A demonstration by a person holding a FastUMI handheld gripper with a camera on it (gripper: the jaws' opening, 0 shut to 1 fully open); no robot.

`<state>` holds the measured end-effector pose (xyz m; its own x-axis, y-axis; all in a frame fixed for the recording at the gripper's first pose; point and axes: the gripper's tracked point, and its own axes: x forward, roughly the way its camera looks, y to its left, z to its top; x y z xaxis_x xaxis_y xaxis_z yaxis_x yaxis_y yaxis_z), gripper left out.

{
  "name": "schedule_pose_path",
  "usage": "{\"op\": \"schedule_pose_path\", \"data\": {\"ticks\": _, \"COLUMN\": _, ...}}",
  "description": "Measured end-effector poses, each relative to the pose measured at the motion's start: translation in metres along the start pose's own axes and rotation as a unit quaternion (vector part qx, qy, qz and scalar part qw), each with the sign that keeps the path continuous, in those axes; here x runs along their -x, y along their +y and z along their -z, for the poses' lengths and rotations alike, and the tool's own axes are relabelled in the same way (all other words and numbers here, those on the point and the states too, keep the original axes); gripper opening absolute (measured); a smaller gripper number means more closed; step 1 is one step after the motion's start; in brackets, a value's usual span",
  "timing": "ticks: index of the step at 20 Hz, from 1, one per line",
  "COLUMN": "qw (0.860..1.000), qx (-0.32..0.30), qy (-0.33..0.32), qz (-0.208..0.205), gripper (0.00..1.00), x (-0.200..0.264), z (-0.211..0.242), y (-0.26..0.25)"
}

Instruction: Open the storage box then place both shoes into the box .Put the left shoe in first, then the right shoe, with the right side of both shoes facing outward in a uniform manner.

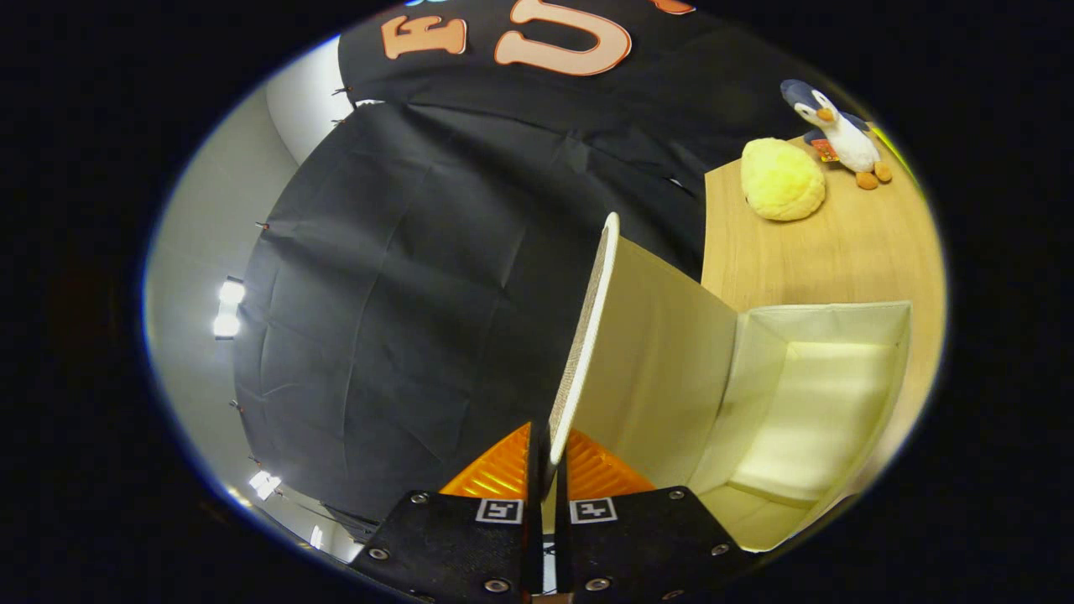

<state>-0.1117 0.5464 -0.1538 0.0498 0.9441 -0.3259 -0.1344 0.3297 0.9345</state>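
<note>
My gripper (547,461) is shut on the edge of the storage box's lid (654,352), both fingers pressing on its rim. The lid stands lifted, swung up and away from the box, its pale inner face turned toward the box. The storage box (839,323) lies open just to the right of the fingers, with pale fabric walls and a bare light bottom inside. The whole view is tilted, so the table runs up the right side.
A light wooden table (856,243) carries the box. Beyond the box lie a yellow plush ball (782,179) and a penguin plush toy (835,130). Black cloth walls the booth behind and to the left of the lid.
</note>
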Motion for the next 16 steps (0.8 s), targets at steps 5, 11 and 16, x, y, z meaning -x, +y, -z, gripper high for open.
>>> {"op": "schedule_pose_path", "data": {"ticks": 5, "qw": 1.0, "qx": -0.009, "qy": 0.018, "qz": 0.009, "gripper": 0.07, "x": -0.046, "z": 0.005, "y": 0.007}}
{"op": "schedule_pose_path", "data": {"ticks": 11, "qw": 1.0, "qx": 0.019, "qy": 0.021, "qz": 0.008, "gripper": 0.33, "x": -0.052, "z": 0.003, "y": 0.006}}
{"op": "schedule_pose_path", "data": {"ticks": 16, "qw": 0.998, "qx": 0.06, "qy": 0.003, "qz": 0.028, "gripper": 0.52, "x": -0.004, "z": 0.0, "y": -0.017}}
